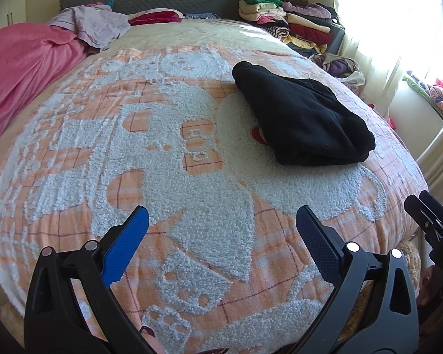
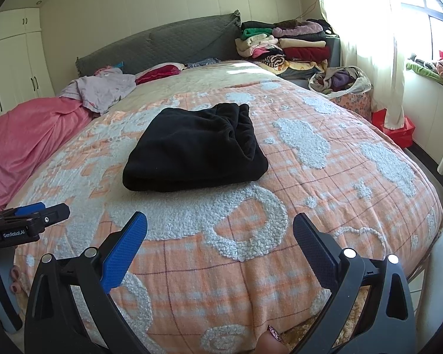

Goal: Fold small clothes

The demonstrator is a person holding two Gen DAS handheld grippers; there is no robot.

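Note:
A folded black fleece garment (image 1: 304,118) lies on the orange and white bedspread (image 1: 162,159); it also shows in the right wrist view (image 2: 195,150), in the middle of the bedspread (image 2: 310,194). My left gripper (image 1: 223,221) is open and empty, held above the near part of the bed, short of the garment and to its left. My right gripper (image 2: 220,227) is open and empty, near the bed's front edge, short of the garment. The right gripper's tip shows at the right edge of the left wrist view (image 1: 428,221). The left gripper shows at the left edge of the right wrist view (image 2: 29,221).
A pink blanket (image 2: 29,141) and a lilac garment (image 2: 103,88) lie at the bed's far left. A stack of folded clothes (image 2: 286,44) stands at the far right by the grey headboard (image 2: 162,44). A bag of clothes (image 2: 342,79) and a red box (image 2: 395,126) sit beside the bed.

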